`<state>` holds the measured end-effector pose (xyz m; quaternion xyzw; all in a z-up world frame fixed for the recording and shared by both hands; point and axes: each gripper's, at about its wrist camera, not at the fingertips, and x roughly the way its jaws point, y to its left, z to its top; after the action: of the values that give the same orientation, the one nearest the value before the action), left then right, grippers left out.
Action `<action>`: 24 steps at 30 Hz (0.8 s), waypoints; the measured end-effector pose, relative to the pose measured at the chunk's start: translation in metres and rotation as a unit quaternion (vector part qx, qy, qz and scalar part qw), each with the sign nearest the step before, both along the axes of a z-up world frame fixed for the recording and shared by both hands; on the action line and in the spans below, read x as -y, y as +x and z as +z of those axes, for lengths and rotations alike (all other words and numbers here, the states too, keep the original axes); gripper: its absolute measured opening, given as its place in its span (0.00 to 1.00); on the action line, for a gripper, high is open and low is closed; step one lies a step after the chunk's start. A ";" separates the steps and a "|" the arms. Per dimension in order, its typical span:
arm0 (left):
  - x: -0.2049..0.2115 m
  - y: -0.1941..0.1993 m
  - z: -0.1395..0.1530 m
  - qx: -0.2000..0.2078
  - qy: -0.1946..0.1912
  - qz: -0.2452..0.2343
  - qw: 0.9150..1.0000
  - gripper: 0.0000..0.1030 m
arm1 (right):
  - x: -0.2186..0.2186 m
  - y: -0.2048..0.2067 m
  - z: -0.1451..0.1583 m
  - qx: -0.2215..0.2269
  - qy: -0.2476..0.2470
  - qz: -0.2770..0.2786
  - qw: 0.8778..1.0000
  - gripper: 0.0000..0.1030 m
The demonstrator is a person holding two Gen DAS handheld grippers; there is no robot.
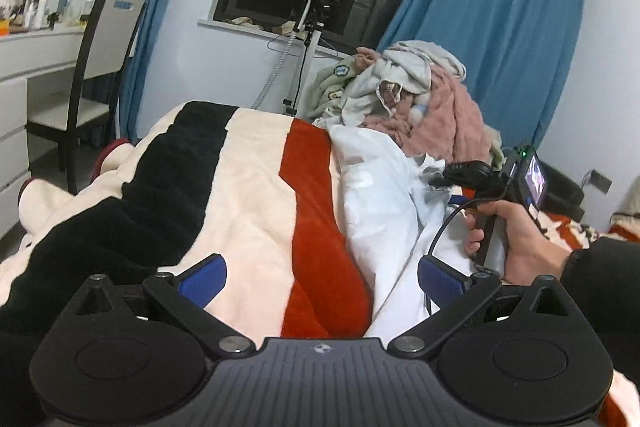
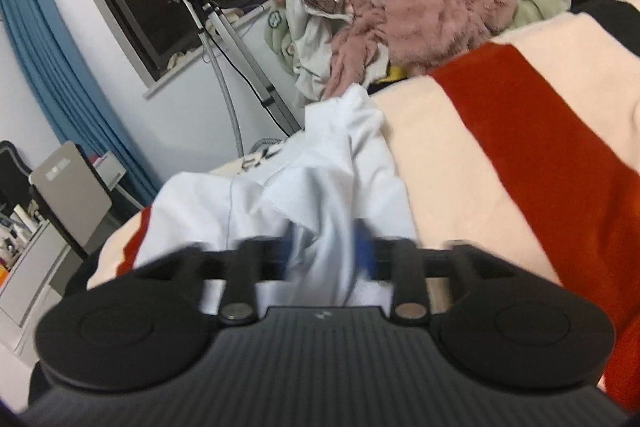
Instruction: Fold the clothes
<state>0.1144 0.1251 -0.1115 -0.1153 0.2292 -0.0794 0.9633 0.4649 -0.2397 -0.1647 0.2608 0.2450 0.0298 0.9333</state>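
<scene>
A white garment (image 1: 380, 195) lies crumpled and creased on the bed's striped blanket (image 1: 256, 195), below a heap of clothes (image 1: 420, 95). The left tongs (image 1: 322, 277) are released, nothing between them. The right tongs (image 2: 326, 257) are blurred, parted around a white fold; whether the pads touch it is unclear.

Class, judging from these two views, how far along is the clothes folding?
Done: nothing folded is visible. In hand: the white garment lies rumpled on the striped blanket, some of its cloth between the right gripper's jaws, blurred and apparently parted; the left gripper is open and empty. Left: folding that garment, then the clothes pile behind.
</scene>
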 end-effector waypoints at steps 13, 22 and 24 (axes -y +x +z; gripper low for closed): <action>0.008 -0.016 0.012 0.022 0.009 -0.043 0.999 0.99 | -0.028 -0.127 0.106 0.062 -0.107 0.026 0.992 0.78; 0.010 -0.064 0.035 0.030 -0.005 -0.096 0.995 0.99 | -0.032 -0.320 0.146 0.090 -0.114 0.029 0.989 0.78; 0.008 -0.071 0.037 0.016 -0.018 -0.104 0.994 0.99 | -0.029 -0.363 0.141 0.088 -0.103 0.027 0.990 0.78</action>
<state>0.0432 0.1176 -0.0747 -0.1065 0.2228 -0.1849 0.9512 0.1017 -0.2103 -0.0235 0.1530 0.1707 0.0526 0.9719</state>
